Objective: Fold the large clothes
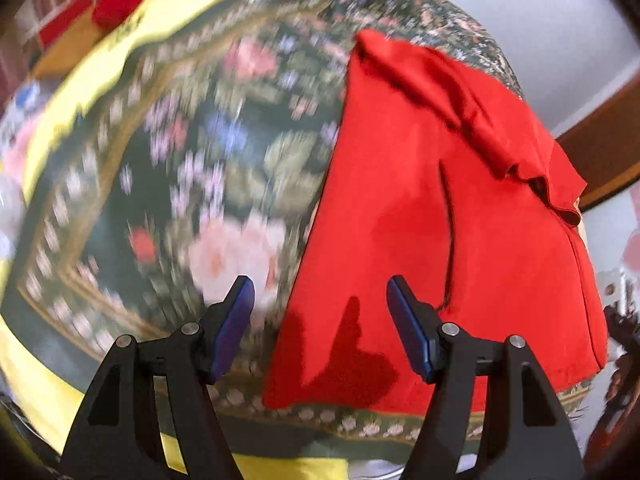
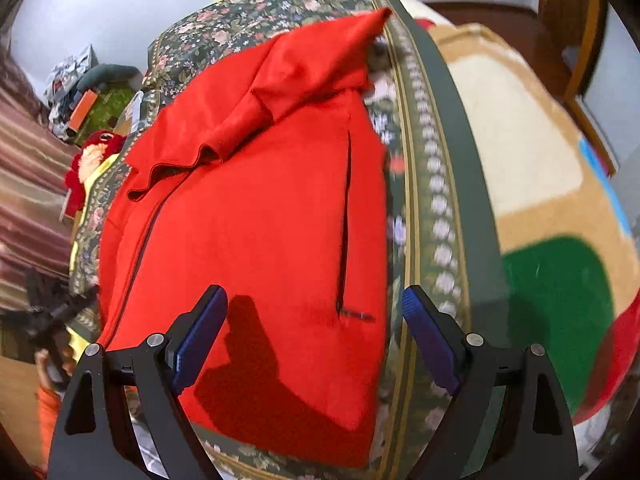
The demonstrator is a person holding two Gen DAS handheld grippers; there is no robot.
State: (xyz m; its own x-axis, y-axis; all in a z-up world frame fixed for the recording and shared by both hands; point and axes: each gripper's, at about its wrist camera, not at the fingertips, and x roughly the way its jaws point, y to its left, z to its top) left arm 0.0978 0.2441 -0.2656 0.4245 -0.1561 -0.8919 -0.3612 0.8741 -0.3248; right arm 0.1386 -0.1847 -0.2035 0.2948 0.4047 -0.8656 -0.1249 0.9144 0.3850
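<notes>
The red jacket (image 2: 256, 216) lies spread on a floral bedspread (image 1: 192, 168), partly folded, with one sleeve (image 2: 304, 76) doubled back across its upper part. A dark zip runs along its front and a slit pocket (image 2: 345, 220) shows on the panel nearer the bed's edge. The left tongs (image 1: 320, 300) hover above the jacket's side edge, blue pads spread, nothing between them. The right tongs (image 2: 314, 312) hover over the jacket's lower part, pads spread wide and empty. A yellow sheet (image 1: 132, 40) borders the bedspread. Beyond the bed edge lies a tan rug with a green patch (image 2: 556, 296). The left view is motion-blurred.
</notes>
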